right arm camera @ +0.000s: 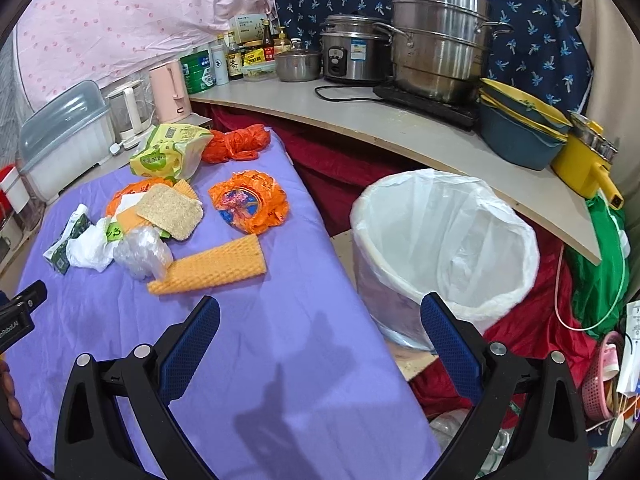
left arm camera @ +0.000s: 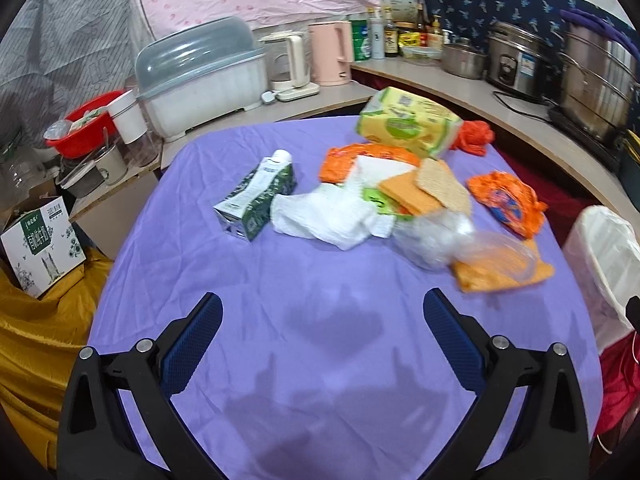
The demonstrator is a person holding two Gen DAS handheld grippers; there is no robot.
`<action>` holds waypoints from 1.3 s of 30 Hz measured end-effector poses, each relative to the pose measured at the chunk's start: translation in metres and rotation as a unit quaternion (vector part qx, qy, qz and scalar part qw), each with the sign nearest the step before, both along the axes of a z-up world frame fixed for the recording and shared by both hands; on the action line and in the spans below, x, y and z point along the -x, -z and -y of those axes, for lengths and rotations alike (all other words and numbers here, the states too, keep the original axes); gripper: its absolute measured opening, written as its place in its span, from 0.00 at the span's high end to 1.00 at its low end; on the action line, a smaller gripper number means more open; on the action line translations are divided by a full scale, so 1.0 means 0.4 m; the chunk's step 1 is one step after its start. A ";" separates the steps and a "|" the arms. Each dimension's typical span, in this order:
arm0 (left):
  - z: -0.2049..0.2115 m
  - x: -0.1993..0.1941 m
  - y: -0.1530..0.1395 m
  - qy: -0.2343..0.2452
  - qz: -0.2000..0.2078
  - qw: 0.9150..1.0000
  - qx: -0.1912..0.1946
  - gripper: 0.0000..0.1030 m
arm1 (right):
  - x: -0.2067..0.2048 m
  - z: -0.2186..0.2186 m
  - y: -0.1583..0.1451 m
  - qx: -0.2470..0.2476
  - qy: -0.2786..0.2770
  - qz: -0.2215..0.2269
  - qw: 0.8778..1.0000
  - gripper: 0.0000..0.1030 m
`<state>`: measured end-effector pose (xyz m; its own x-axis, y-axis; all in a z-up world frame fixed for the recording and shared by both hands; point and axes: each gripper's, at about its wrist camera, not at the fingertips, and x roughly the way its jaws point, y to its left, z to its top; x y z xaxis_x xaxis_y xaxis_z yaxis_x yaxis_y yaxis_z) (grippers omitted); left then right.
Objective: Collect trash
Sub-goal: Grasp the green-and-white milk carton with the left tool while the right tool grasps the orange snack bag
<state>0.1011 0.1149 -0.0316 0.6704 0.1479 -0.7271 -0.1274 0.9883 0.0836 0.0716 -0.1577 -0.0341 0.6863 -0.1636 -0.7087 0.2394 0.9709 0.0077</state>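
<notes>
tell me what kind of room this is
Most likely a small home kitchen: a rice cooker and stacked steel steamer pot on the counter, an electric kettle, and sauce bottles.

Each gripper has 2 black arms with silver screws and blue textured fingers (left arm camera: 202, 332).

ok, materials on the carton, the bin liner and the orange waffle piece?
Carton: looks like coated paperboard, printed, creased flat folds. Bin liner: thin translucent white plastic film, wrinkled, folded over the rim. Orange piece: probably sponge or cloth, matte, waffle-textured; can't say which.
</notes>
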 end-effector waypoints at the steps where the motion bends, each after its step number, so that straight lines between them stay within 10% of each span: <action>1: -0.016 -0.015 0.003 -0.004 0.001 1.000 -0.001 0.07 | -0.023 -0.007 0.005 -0.002 -0.002 -0.002 1.000 0.07; 28: -0.315 -0.374 0.190 -0.026 -0.035 0.999 0.030 0.08 | -0.525 -0.017 0.145 -0.077 0.010 -0.027 0.997 0.25; 39: -0.292 -0.399 0.222 -0.011 -0.053 0.997 0.051 0.43 | -0.603 -0.019 0.238 -0.076 -0.010 -0.068 0.995 0.29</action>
